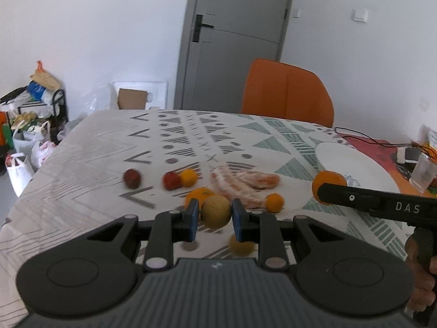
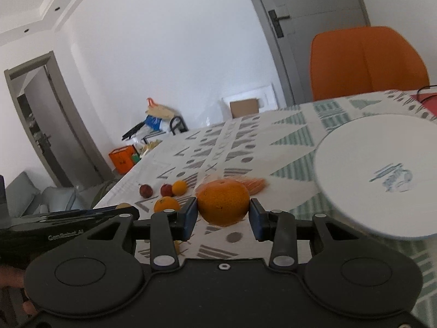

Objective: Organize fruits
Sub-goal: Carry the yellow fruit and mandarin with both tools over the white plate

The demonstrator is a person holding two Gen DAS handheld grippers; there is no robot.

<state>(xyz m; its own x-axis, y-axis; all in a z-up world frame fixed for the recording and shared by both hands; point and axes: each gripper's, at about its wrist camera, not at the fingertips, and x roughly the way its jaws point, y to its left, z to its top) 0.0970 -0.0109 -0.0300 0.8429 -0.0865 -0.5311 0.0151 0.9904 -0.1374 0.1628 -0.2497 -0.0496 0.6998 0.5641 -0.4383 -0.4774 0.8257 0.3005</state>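
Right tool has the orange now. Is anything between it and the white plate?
Nothing visible. The orange is clamped in the right tool, and only bare patterned tablecloth lies between it and the white plate, which looks empty.

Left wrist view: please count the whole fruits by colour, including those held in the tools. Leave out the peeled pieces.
Red fruits: 2
Orange fruits: 5
Brown fruit: 1
Total: 8
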